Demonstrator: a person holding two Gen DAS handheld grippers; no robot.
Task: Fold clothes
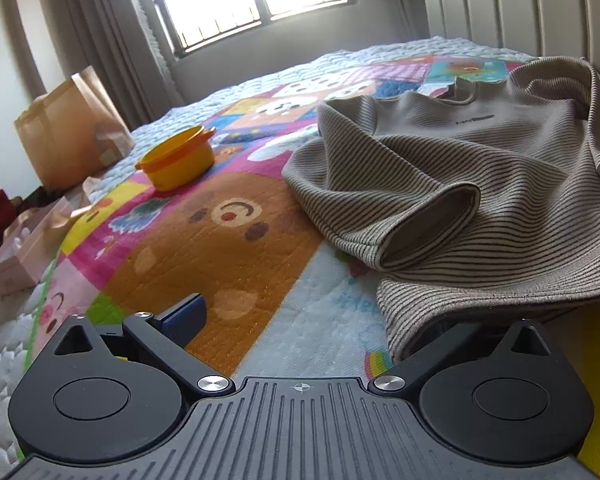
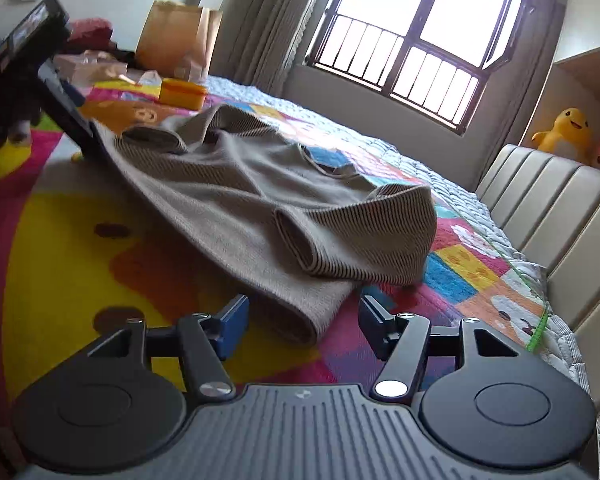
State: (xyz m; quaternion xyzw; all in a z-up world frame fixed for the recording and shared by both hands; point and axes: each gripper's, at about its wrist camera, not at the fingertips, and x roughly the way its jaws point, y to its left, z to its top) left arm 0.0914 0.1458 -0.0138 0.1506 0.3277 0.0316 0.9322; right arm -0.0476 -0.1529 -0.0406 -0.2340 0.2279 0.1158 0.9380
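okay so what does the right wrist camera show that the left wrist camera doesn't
Only the right wrist view shows the yellow plush toy beyond the headboard, the left gripper at the sweater's far hem, and the right gripper open around the near hem. Only the left wrist view shows the small dark print on the chest. Both show the striped sweater, the yellow container and the paper bag.

Ahead of me, colourful cartoon-print quilt [image 1: 228, 248] fills frame centre. Round orange lidded plastic container [image 1: 177, 158] left of centre. Brown paper bag [image 1: 70, 132] upper left. Yellow plush duck [image 2: 568, 132] upper right, my right view.
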